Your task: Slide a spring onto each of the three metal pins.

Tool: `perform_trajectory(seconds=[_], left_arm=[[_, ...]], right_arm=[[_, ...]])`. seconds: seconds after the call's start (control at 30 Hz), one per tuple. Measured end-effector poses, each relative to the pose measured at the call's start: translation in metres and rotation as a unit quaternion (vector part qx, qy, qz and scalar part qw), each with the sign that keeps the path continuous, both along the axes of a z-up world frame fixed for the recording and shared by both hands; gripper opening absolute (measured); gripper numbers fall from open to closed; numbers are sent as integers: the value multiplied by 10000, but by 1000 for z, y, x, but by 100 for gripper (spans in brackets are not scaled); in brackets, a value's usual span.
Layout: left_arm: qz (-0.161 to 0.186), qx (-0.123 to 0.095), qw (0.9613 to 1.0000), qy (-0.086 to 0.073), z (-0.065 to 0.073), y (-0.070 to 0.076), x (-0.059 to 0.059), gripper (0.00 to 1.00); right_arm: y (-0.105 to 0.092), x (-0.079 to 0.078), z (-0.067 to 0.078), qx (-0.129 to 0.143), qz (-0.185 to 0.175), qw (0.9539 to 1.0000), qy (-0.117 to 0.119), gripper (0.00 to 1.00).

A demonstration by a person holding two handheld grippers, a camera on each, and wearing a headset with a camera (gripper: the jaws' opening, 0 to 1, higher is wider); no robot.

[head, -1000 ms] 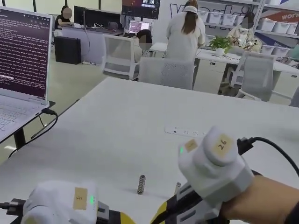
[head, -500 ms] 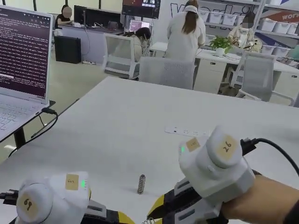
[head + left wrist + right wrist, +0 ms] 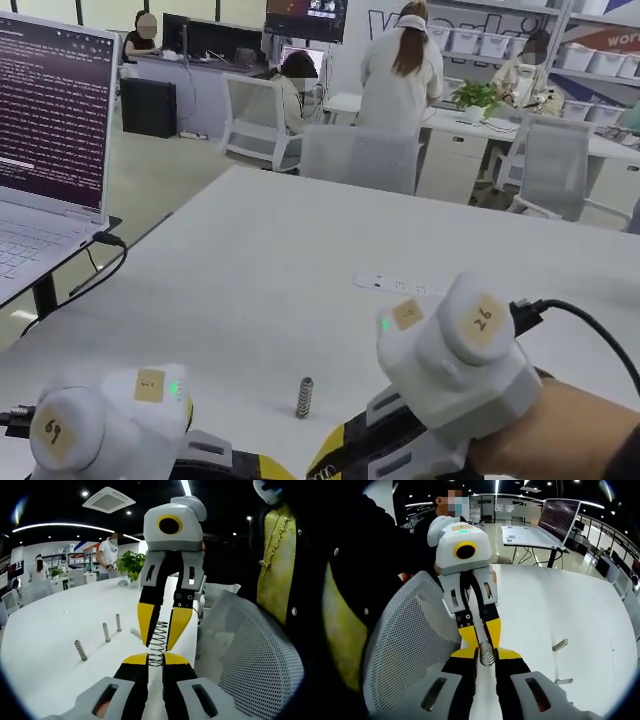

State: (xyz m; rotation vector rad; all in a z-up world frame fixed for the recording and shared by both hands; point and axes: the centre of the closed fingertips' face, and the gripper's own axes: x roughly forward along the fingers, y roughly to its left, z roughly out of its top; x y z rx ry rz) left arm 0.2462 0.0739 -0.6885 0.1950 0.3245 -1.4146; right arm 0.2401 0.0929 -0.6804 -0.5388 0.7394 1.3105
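Two hand-held grippers, left gripper [image 3: 156, 658] and right gripper [image 3: 159, 643], meet tip to tip on one thin steel coil spring [image 3: 158, 651].
Left jaws are nearly closed on the spring's near end and the right jaws pinch its far coils, so both have hold of it above the white table [image 3: 45, 630]. Farther out a grey metal pin already wearing a spring [image 3: 80, 650] stands near a bare grey metal pin [image 3: 106, 632] and a second bare pin [image 3: 118, 622], with another loose spring [image 3: 135, 632] lying flat just beside them. Against the head view of a second ago, the left gripper has rolled so that its round end marked 69 faces up, and the right gripper now covers the bare pin that showed beside it; the sprung pin keeps its place.
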Motion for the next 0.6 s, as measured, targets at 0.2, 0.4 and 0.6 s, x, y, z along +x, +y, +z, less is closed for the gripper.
perform_trajectory(seconds=[0.2,0.4,0.6], left_arm=[[-14,-66,10000,26,2,-1,-1,2],[-56,-92,9999,14,2,-2,-3,2],[-139,10,9997,-193,0,-4,-5,3]], right_arm=[[1,-1,1,32,19,10000,24,10],[0,-4,1,4,2,9999,120,9],[-1,-5,0,-80,-9,9998,158,8]])
